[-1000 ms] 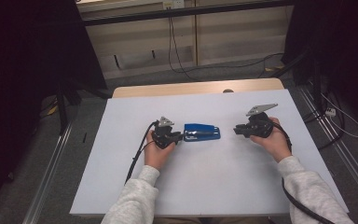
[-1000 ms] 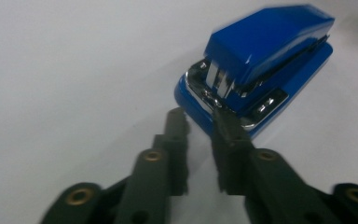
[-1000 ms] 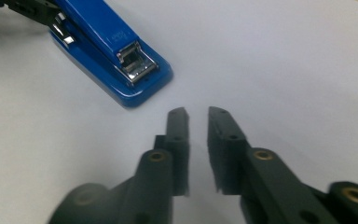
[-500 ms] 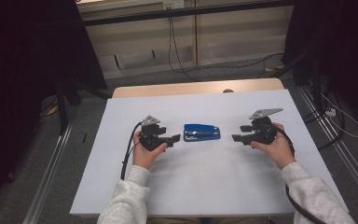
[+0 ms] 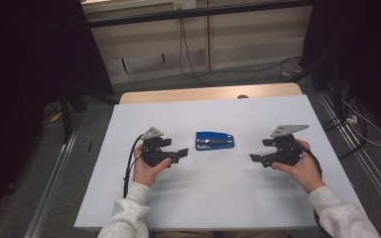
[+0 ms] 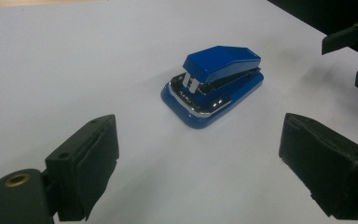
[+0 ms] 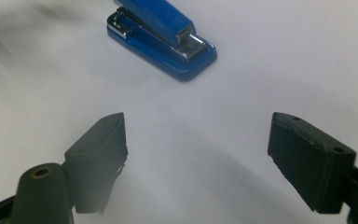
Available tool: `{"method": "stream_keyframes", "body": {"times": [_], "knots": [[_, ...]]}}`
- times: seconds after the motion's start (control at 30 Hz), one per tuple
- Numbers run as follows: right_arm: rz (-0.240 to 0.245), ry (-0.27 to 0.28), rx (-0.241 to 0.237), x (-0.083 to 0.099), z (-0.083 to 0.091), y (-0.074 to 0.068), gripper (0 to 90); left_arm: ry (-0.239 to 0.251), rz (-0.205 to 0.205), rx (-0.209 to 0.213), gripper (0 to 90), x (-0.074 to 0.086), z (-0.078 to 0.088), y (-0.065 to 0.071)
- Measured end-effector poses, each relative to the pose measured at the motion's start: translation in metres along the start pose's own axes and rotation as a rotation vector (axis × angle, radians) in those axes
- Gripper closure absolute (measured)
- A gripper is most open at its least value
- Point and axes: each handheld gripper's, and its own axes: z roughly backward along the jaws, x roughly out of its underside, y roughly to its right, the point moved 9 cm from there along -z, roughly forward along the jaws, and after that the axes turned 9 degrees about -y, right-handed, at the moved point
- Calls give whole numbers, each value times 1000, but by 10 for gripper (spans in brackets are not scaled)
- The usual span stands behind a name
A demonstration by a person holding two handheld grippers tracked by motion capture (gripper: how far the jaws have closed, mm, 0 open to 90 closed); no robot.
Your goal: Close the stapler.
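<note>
Between the left claw (image 5: 182, 152) and right claw (image 5: 256, 158), both released and empty, lay a blue stapler (image 5: 215, 140) untouched on the white desk (image 5: 208, 198); step apparently idle, next calling for an approach.

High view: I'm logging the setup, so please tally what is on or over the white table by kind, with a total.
Staplers: 1, the blue stapler lying on the table.
Grippers: 2, the left gripper and the right gripper, both open, each apart from the stapler.
Total: 3.
</note>
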Motion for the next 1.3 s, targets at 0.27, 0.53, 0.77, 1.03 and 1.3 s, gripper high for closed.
{"method": "stream_keyframes", "body": {"times": [0.27, 0.53, 0.77, 1.03, 1.3], "knots": [[0, -3, -18, 10, 8, -10, 171, 9, -24, -37, 113, 10, 18, -5], [10, -12, -28, 19, 15, -17, 160, 0, -35, -38, 106, 22, 30, -5], [29, -18, -29, 26, 21, -25, 156, -6, -28, -34, 104, 33, 38, -3], [12, -10, -21, 34, 31, -22, 155, -17, -30, -52, 96, 47, 51, -6], [3, -14, -20, 42, 37, -22, 153, -7, -22, -69, 95, 58, 64, -9]]}}
